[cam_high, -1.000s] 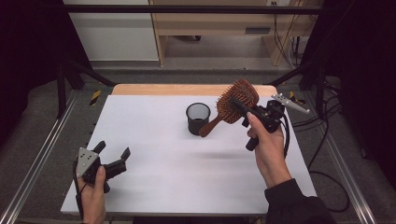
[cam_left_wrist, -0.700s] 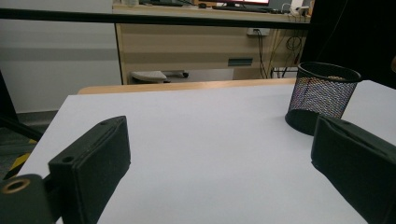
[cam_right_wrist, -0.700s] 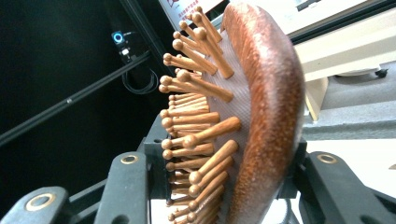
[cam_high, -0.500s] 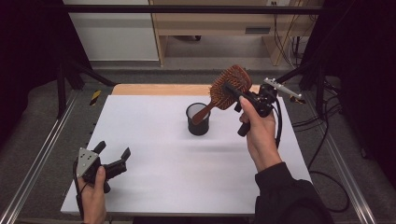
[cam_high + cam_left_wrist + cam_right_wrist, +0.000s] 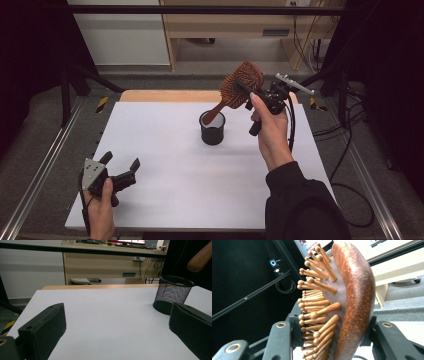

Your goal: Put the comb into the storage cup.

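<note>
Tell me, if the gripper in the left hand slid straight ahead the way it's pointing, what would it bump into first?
Probably the black mesh cup. The left gripper points across bare white table, and the cup stands ahead, slightly toward one jaw, so it might just clip it.

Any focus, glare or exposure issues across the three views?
High view: soft overall, dark edges, white table evenly lit. Left gripper view: near jaws blurred, mesh cup sharp. Right gripper view: hairbrush close and slightly soft, with sheen on its wood; bright background at right washed out, left side nearly black.
</note>
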Available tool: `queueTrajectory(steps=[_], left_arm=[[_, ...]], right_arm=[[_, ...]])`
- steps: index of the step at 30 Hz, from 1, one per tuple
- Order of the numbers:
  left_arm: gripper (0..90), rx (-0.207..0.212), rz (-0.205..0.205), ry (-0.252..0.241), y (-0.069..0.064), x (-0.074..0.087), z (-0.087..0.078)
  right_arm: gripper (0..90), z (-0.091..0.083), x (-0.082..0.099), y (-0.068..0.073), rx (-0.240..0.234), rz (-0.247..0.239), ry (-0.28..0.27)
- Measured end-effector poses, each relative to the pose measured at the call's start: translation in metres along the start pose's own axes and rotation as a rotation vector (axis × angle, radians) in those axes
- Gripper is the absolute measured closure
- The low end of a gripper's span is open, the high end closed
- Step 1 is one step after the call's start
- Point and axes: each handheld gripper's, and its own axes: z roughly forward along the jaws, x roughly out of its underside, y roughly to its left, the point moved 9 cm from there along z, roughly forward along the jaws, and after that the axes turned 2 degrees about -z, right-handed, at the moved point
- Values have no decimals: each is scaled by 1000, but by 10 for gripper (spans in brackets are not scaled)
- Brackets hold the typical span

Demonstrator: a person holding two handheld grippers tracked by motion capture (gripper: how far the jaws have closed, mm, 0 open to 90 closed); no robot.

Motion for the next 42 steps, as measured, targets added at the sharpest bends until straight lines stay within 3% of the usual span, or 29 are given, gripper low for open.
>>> queueTrajectory(steps=[8, 21, 26, 36, 42], left_arm=[[11, 11, 7, 3, -3, 1, 1], [15, 22, -2, 2, -3, 0, 1], [16, 27, -2, 4, -3, 1, 1], [15, 43, -3, 11, -7, 2, 4], [15, 50, 1, 14, -9, 3, 4]], right_arm=[[522, 6, -3, -5, 24, -28, -2], [520, 15, 2, -17, 53, -34, 13], [519, 24, 12, -27, 90, -77, 45], [517, 39, 27, -41, 122, -84, 85], [517, 46, 36, -41, 130, -88, 115]])
